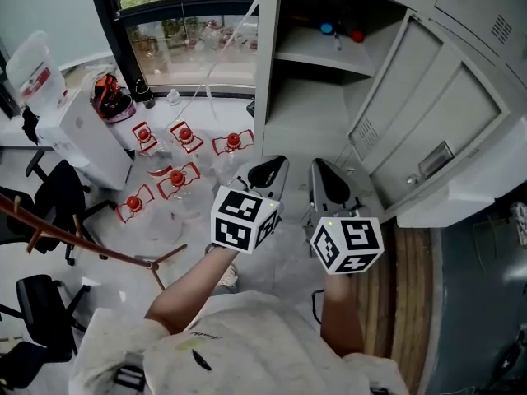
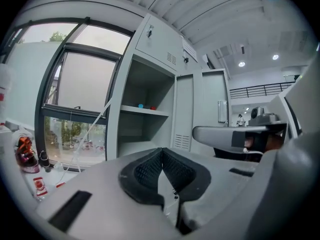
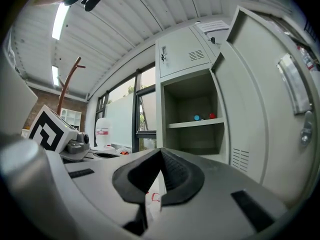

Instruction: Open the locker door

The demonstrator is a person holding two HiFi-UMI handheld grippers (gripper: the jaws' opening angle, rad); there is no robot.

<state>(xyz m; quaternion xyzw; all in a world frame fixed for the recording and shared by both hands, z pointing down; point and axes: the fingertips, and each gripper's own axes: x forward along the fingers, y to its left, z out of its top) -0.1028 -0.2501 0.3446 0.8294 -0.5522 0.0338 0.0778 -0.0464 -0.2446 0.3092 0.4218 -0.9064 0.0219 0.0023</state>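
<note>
Locker door [image 1: 428, 126] open, just right of right hand-held gripper [image 1: 323, 171]; that and left hand-held gripper [image 1: 273, 168] both pressed together, empty

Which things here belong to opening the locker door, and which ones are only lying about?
Job: locker door, already open; its locker; left hand-held gripper; right hand-held gripper, both shut and empty.

Lying about: blue item and red item on the shelf; red-topped items on the floor; black chairs; white container.
</note>
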